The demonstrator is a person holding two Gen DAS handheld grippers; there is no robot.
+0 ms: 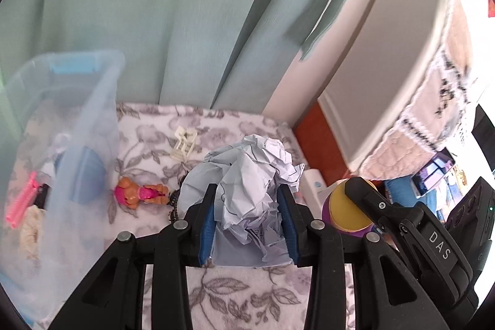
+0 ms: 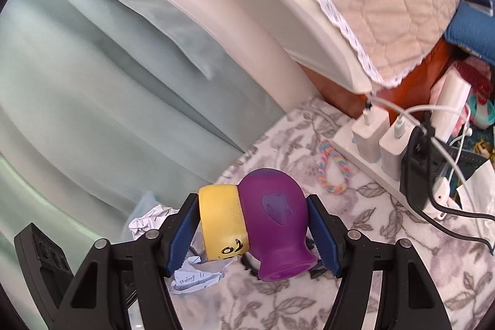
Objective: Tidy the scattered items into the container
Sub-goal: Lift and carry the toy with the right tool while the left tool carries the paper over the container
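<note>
Blue pads of my left gripper pinch the crumpled white paper ball; my right gripper squeezes the purple-and-yellow rubber toy. Both are lifted. Next, I carry them left into the clear plastic bin.

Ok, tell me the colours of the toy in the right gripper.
Purple body with a yellow cap, on the toy; clearest in the right wrist view.

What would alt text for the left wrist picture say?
A hand-held gripper clamps a ball of crumpled paper above a floral blanket. Left stands a clear plastic bin; an orange and pink toy figure lies beside it.
</note>
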